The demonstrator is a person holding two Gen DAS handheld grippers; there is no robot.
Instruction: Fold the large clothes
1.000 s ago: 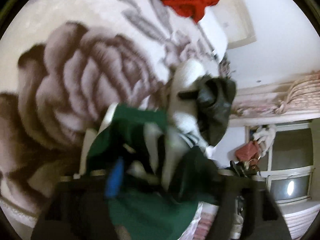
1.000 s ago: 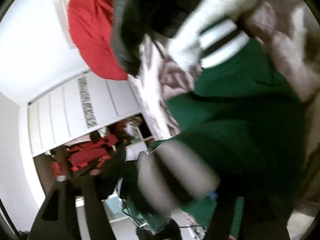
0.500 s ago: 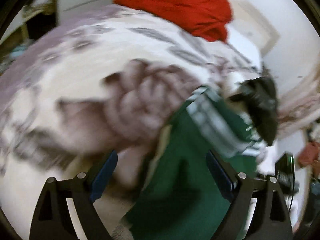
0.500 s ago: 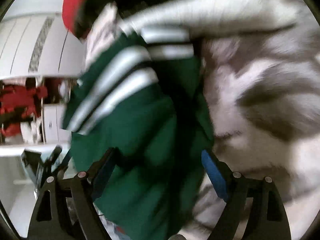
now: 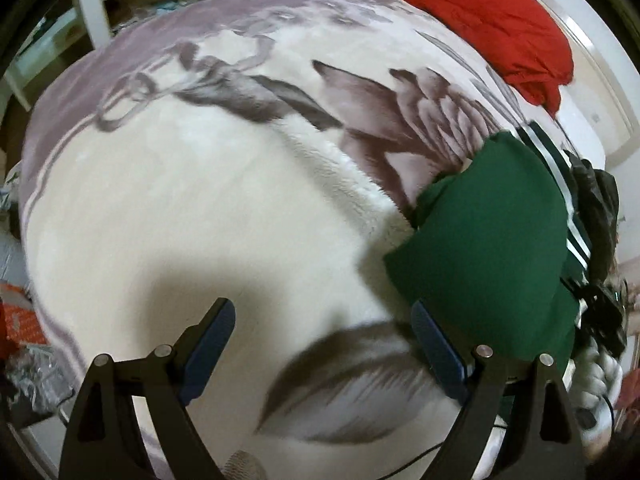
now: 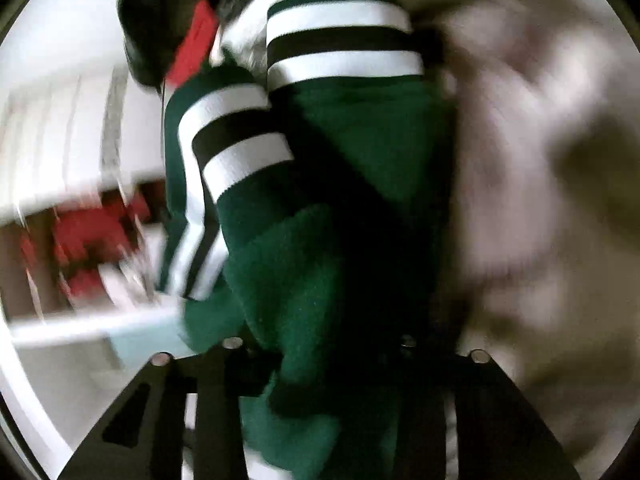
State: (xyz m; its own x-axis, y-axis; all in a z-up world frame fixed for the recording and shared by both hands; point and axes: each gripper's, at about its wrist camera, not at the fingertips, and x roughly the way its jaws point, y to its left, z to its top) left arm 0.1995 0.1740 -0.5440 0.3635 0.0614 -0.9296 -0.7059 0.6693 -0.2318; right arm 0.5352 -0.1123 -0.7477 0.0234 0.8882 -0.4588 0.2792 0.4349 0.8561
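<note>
A green jacket (image 5: 488, 232) with white and black striped cuffs (image 5: 560, 168) lies bunched at the right of a flowered plush blanket (image 5: 200, 200). My left gripper (image 5: 320, 308) hangs open over bare blanket just left of the jacket, nothing between its blue pads (image 5: 208, 340). In the right wrist view the green jacket (image 6: 320, 240) fills the middle, its striped cuffs (image 6: 344, 40) at the top. My right gripper (image 6: 320, 344) is closing, with a thick fold of green cloth squeezed between its jaws and hiding the pads.
A red garment (image 5: 480, 20) is heaped at the blanket's far edge. A black shiny item (image 5: 600, 208) lies past the jacket on the right. White shelving (image 5: 100, 8) stands beyond the far left; floor clutter (image 5: 24, 360) sits low left.
My left gripper swung left off the jacket and tipped down over bare blanket, still open. My right gripper sank into the jacket and its jaws narrowed onto the green cloth.
</note>
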